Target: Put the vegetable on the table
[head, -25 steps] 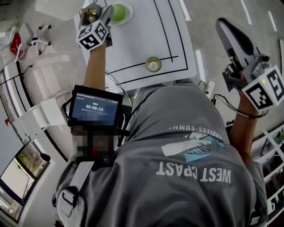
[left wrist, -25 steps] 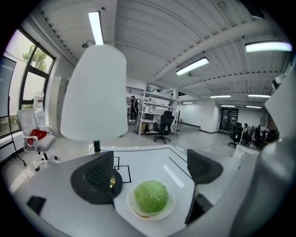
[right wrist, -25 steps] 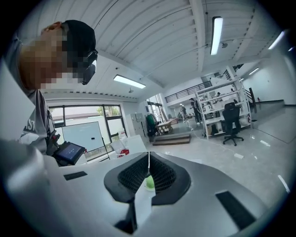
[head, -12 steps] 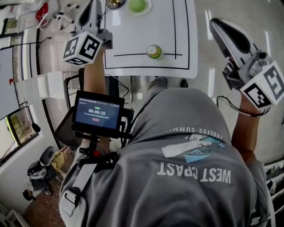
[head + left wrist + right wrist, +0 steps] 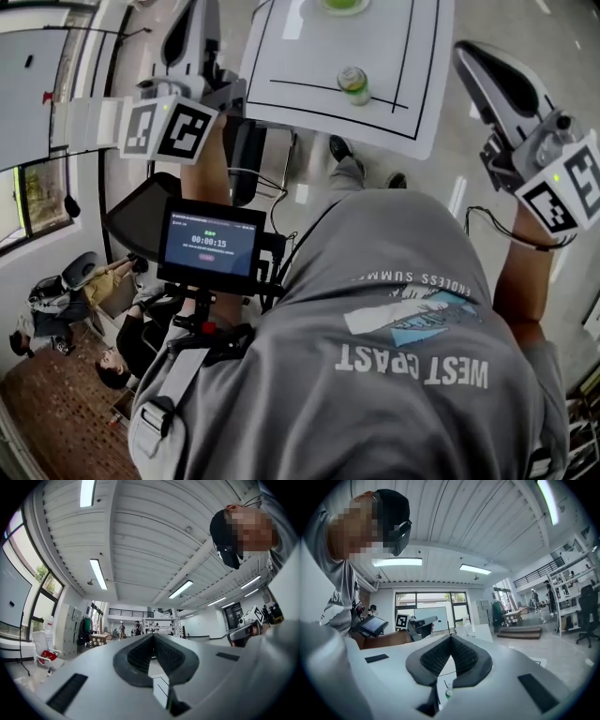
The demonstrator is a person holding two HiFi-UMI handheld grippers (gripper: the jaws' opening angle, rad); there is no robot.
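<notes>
My left gripper (image 5: 153,638) and right gripper (image 5: 450,639) are both closed on nothing. The green vegetable (image 5: 342,4) lies on the table (image 5: 300,66), ahead-right of the left claw and well apart. Placing looks finished, so next I'd only back away.

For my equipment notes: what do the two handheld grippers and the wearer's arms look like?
Left gripper and right gripper: pale grey shells, black ribbed pads. Each carries a white marker cube with black squares. A black cable loops by the right wrist. Grey printed T-shirt, short sleeves.

White ribbed ceiling (image 5: 150,531), strip lights (image 5: 98,573), tall windows (image 5: 37,573).
</notes>
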